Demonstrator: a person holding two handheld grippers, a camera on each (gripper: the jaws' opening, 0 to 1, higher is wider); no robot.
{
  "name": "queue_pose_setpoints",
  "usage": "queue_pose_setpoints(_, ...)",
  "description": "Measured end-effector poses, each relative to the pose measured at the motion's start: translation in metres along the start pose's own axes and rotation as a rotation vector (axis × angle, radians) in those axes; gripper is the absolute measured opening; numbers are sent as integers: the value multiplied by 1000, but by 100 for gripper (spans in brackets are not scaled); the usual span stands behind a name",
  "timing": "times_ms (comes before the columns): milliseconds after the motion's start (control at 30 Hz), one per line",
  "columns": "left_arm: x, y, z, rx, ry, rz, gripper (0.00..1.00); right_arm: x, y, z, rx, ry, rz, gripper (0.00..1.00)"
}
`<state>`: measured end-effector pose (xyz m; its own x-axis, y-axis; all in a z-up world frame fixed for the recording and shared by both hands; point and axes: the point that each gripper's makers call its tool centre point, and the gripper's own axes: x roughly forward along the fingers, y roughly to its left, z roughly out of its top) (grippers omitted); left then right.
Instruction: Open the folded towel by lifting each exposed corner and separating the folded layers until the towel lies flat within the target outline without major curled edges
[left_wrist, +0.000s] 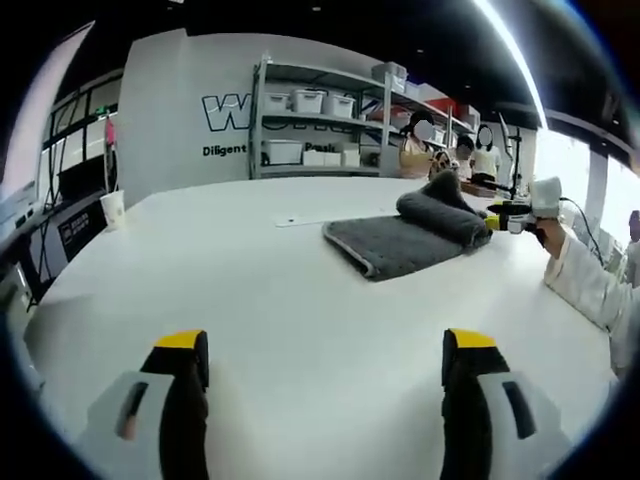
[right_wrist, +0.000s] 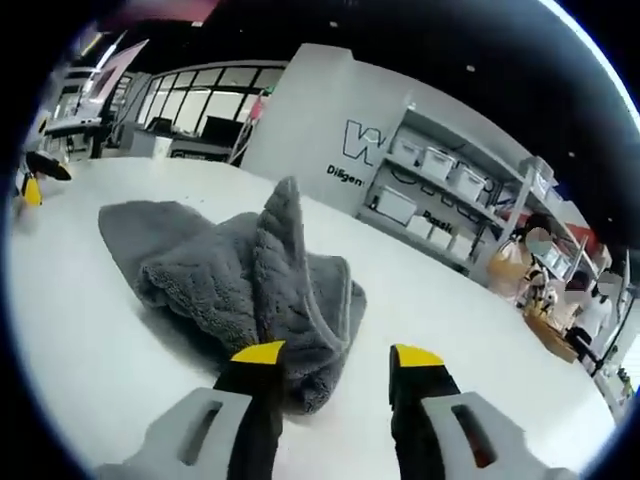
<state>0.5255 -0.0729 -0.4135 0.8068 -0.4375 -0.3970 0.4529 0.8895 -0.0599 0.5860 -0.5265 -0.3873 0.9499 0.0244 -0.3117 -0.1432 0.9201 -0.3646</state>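
A grey towel (left_wrist: 400, 243) lies bunched on the white table (left_wrist: 250, 300), with one layer rolled up over its far right side. In the left gripper view my left gripper (left_wrist: 325, 350) stands open above bare table, well short of the towel. My right gripper (left_wrist: 512, 214), held by a hand in a white sleeve, sits at the towel's right end. In the right gripper view the towel (right_wrist: 240, 270) is a crumpled heap with a ridge standing up. My right gripper (right_wrist: 337, 356) is open, its left jaw against the heap's near fold. The left gripper (right_wrist: 32, 178) shows small at the far left.
A paper cup (left_wrist: 113, 208) stands near the table's left edge. A thin pale strip (left_wrist: 300, 220) lies on the table behind the towel. Metal shelves with white bins (left_wrist: 310, 130) line the back wall, and people (left_wrist: 480, 155) stand at the back right.
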Motion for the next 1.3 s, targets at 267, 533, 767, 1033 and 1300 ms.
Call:
queue_pose_setpoints(267,2,-2,2,5,-4,-9,96,-10,-12,-12,110,60,41,74)
queue_pose_setpoints(533,3,-4,3,11,-8,-11,98,-11,-4,-17,176,99,111,99)
queue_pose_setpoints(767,1,-7,9,25,-31,-9,99,-12,2,-17,155,112,133,99)
queue_pose_setpoints(1033,5,-14,14,60,-60,-28,99,-13,5,-18,174,112,153,99)
queue_pose_setpoints(1300,12,-20,23,49,-108,-49,99,-13,10,-14,182,98,173,99)
